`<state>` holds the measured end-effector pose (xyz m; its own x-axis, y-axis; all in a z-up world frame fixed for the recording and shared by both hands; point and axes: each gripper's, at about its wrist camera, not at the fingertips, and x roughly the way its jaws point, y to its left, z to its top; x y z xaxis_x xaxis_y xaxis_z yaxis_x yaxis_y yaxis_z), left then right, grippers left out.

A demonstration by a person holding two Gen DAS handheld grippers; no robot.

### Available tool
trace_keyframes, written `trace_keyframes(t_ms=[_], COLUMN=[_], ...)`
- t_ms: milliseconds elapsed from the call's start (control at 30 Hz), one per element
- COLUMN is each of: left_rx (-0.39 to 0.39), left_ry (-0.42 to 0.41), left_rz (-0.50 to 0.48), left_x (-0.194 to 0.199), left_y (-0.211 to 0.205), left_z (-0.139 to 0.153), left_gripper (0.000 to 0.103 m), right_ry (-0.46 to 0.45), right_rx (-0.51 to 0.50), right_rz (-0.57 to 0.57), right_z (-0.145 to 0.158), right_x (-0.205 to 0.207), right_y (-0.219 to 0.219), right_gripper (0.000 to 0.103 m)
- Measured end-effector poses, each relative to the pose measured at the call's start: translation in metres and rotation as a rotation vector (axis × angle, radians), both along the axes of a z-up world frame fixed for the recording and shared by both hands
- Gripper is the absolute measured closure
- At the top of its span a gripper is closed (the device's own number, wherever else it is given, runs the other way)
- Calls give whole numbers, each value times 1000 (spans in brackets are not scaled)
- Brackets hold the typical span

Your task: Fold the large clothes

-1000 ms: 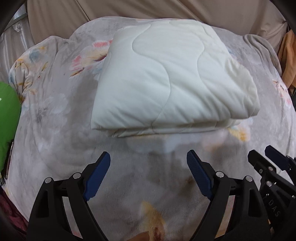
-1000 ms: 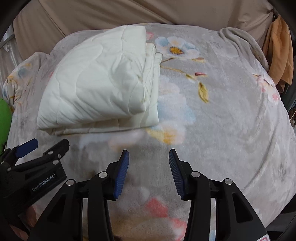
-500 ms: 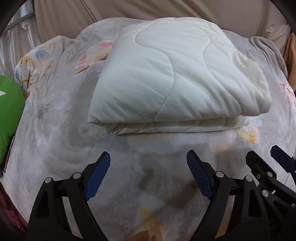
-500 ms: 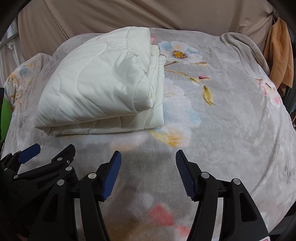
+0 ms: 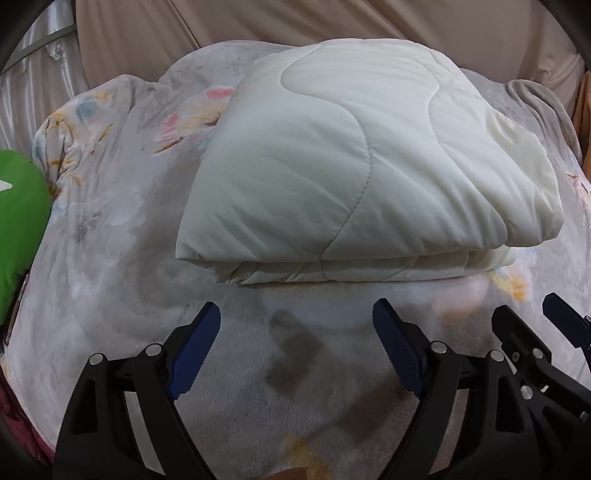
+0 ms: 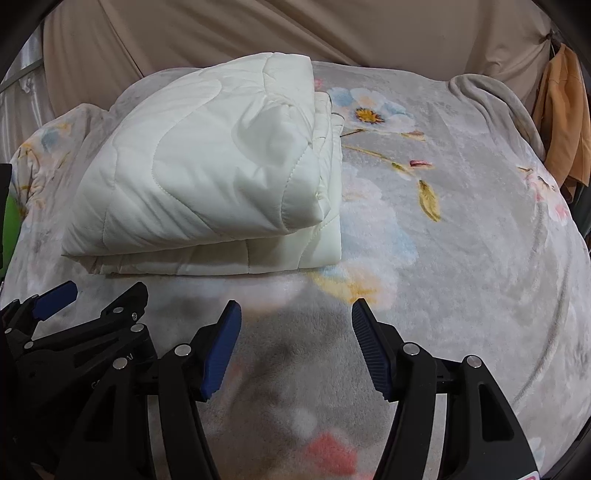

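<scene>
Nearest the cameras, the left gripper [image 5: 297, 325] hangs over the bed with its blue fingers [image 5: 194, 354] spread wide and nothing between them. The right gripper [image 6: 295, 325] sits just beside it, likewise released and empty; each one shows at the edge of the other's view. Neither touches any fabric.

Just beyond the fingertips lies the white quilt [image 5: 354, 166], a padded piece with wavy stitching. It rests on the bed as a thick, squared bundle, several layers stacked, the folded edge facing the grippers. In the right wrist view its right side [image 6: 325, 166] shows the layer ends roughly lined up, with the top layer bulging a little over the ones below.

Judging from this, the folding looks essentially done: the bundle is compact and both grippers have let go. What may be left is small, perhaps pressing the puffed top flat or squaring the right-hand edges; whether another fold is wanted I cannot tell.

The surface is a bed covered by a grey plush blanket [image 6: 461, 240] printed with pale flowers, soft and slightly rumpled at its far corners. A green object [image 5: 18, 229] lies at the left edge. Behind the bed hangs a beige curtain [image 6: 332, 29], and an orange cloth [image 6: 561, 114] hangs at far right.
</scene>
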<state>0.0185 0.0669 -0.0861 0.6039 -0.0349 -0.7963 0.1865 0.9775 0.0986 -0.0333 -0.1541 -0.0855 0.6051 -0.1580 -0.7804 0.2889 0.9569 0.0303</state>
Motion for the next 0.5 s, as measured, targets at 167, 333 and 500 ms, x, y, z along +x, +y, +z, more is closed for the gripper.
trace_keyframes(t_ms=[167, 333, 500], left_rx=[-9, -11, -9], left_ry=[0, 8, 10], left_rz=[-4, -1, 1], left_x=[1, 3, 3], left_y=[-1, -3, -4], left_z=[0, 0, -1], left_gripper=[21, 21, 21], right_ry=[0, 4, 6], right_rx=[-6, -2, 0], right_rz=[-9, -13, -12], right_z=[1, 1, 1], right_x=[1, 2, 3], right_y=[-1, -3, -4], right_gripper=[42, 42, 42])
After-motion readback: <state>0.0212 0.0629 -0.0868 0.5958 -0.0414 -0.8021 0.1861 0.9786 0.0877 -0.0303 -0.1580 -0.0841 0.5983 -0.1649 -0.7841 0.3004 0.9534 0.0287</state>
